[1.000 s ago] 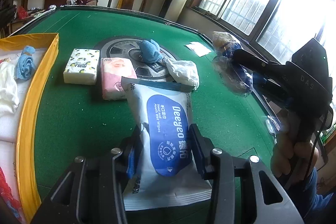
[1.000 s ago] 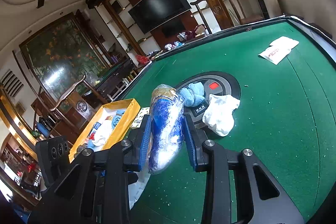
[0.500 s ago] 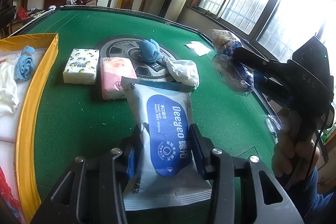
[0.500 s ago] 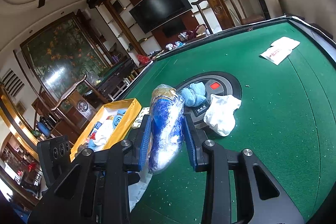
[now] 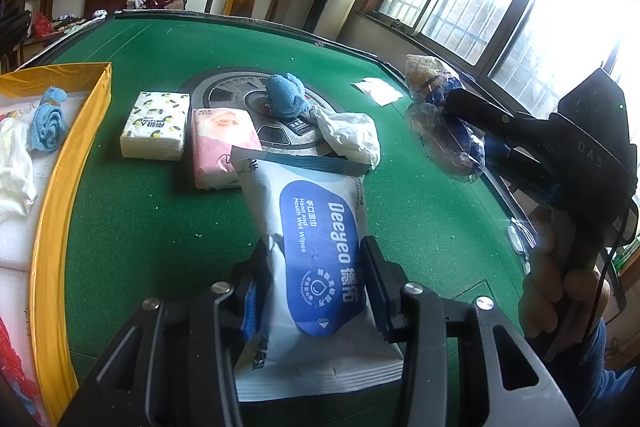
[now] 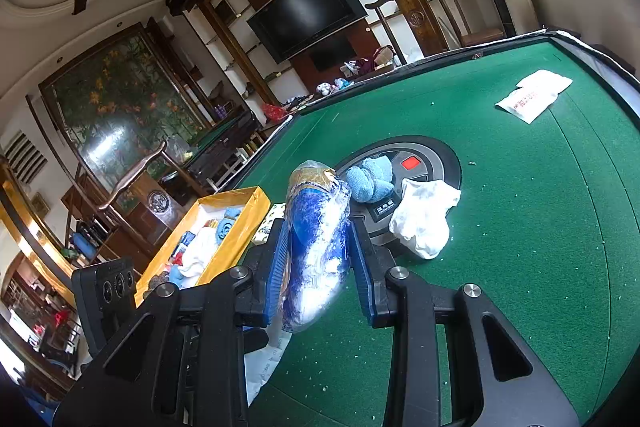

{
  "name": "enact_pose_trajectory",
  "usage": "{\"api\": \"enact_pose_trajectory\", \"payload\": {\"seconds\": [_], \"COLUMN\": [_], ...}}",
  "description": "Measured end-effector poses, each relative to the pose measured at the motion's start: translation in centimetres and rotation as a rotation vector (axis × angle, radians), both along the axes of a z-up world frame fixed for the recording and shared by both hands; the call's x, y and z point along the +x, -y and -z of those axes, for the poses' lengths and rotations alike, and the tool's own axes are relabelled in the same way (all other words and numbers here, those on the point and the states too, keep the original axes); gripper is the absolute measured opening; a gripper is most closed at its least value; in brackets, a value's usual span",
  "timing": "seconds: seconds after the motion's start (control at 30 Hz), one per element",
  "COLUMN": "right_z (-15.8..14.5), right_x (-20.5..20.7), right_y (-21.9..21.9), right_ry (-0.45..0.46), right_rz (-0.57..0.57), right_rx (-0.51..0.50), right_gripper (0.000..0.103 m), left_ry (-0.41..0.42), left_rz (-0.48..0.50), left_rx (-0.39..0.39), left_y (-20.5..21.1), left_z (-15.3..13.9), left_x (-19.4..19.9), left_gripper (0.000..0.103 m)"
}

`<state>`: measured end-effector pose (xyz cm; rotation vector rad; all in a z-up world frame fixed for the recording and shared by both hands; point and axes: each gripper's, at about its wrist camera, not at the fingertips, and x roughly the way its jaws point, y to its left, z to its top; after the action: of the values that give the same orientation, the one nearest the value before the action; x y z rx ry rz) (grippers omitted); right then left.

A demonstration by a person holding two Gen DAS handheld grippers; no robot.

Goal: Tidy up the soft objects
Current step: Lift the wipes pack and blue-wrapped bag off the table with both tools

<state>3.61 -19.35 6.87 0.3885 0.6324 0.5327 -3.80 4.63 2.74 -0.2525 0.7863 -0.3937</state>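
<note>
My left gripper (image 5: 316, 291) is shut on a white and blue pack of wet wipes (image 5: 316, 247), held above the green table. My right gripper (image 6: 320, 259) is shut on a clear-wrapped blue bundle (image 6: 316, 239); the left wrist view shows the same bundle (image 5: 440, 123) at the right, with a hand under that gripper. On the felt lie a lemon-print tissue pack (image 5: 156, 125), a pink tissue pack (image 5: 222, 147), a rolled blue cloth (image 5: 286, 99) and a crumpled white cloth (image 5: 352, 137). The yellow box (image 5: 56, 195) at the left holds a blue cloth roll and white cloths.
A round dark panel (image 5: 240, 99) is set in the middle of the green table (image 5: 152, 219). A flat white packet (image 6: 534, 95) lies near the far right edge. Chairs, a TV wall and windows surround the table.
</note>
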Motion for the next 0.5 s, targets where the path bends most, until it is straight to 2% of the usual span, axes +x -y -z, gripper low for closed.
{"api": "enact_pose_trajectory", "payload": {"seconds": [0.5], "right_z": [-0.01], "right_x": [-0.01], "right_y": [-0.09], "right_ry": [0.0], "right_rz": [-0.001], "right_rx": [-0.001], "right_gripper": [0.031], "left_ry": [0.0], "left_rz": [-0.001], "left_rx": [0.003], "left_y": [-0.03], "left_z": [0.01], "left_x": [-0.01], "left_gripper": [0.044]}}
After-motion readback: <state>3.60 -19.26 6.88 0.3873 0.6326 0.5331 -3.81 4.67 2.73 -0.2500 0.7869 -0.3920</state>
